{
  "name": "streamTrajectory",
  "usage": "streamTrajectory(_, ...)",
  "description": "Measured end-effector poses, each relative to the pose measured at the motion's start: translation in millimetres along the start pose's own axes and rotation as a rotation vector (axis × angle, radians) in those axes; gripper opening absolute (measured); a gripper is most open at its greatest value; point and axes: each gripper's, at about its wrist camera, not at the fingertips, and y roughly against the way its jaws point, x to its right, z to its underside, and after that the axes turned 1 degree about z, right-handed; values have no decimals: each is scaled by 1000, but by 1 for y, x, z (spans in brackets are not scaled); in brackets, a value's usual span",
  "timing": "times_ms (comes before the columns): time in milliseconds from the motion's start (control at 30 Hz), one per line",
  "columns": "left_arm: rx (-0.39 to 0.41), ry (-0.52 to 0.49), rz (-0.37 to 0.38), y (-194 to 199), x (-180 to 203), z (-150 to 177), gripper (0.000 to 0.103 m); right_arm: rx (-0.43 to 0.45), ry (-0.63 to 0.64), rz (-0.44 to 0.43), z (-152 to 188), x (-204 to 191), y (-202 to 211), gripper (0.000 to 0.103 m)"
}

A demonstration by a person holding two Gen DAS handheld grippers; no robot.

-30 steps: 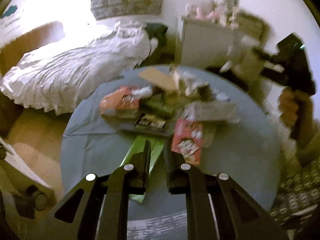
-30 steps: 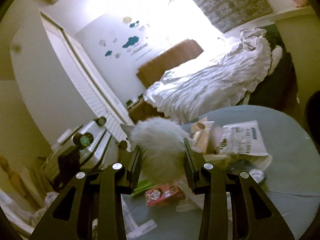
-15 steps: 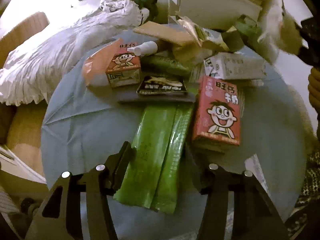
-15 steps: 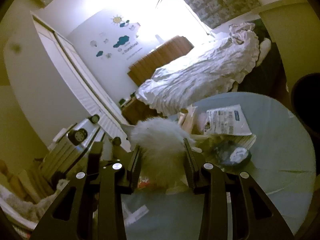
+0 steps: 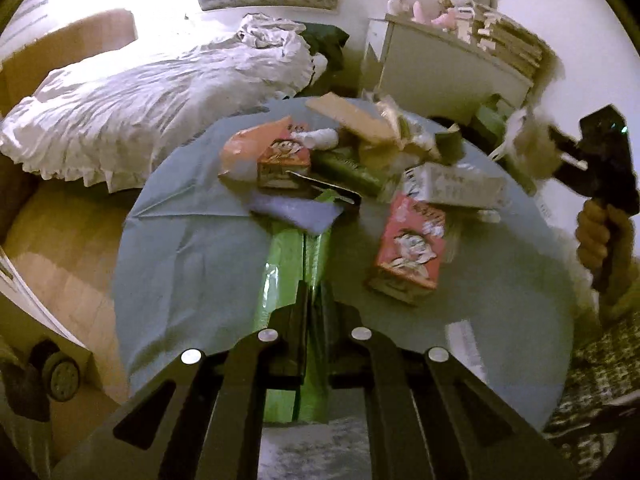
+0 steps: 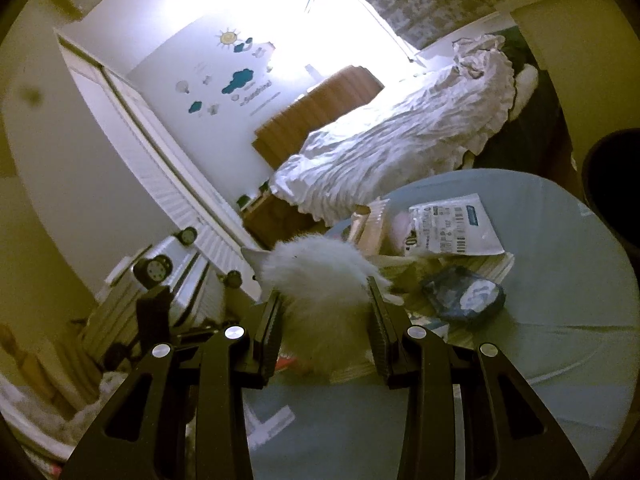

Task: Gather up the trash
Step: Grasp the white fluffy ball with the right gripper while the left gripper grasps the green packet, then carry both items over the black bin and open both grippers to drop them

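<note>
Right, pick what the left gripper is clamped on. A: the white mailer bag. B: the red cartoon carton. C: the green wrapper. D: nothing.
C: in the left wrist view the left gripper has its fingers closed on the near end of the green wrapper, while the red cartoon carton lies apart to its right.

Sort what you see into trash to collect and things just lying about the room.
Trash: green wrapper in left tool; white fluffy wad in right tool; red carton; white packet.
Lying about: bed; stuffed toys; suitcase.
</note>
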Motion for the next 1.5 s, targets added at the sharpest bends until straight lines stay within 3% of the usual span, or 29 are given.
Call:
streamTrajectory(233, 80, 31, 172, 22, 38, -24, 6, 63, -48, -3, 1, 24, 23, 38)
streamTrajectory(433, 120, -12, 298, 10, 84, -61, 6, 160, -79, 23, -6, 48, 53, 38)
streamTrajectory(533, 142, -44, 354, -7, 110, -85, 6, 242, -86, 90, -16, 66, 75, 38)
streamTrajectory(767, 208, -89, 480, -59, 179, -155, 6, 410, -120, 359, -56, 128, 112, 38)
streamTrajectory(933, 187, -63, 543, -120, 220, -208, 6, 387, -183, 516, -72, 189, 101, 38)
streamTrajectory(1100, 126, -29, 580, -185, 258, -242, 6, 319, -247, 578, -69, 243, 87, 38)
streamTrajectory(1300, 45, 33, 586, -255, 284, -259, 6, 279, -317, 571, -70, 294, 89, 39)
streamTrajectory(1467, 2, 45, 550, -286, 292, -266, 9, 253, -368, 526, -72, 319, 83, 46)
streamTrajectory(1500, -6, 47, 540, -291, 294, -268, 9, 259, -384, 516, -71, 322, 83, 53)
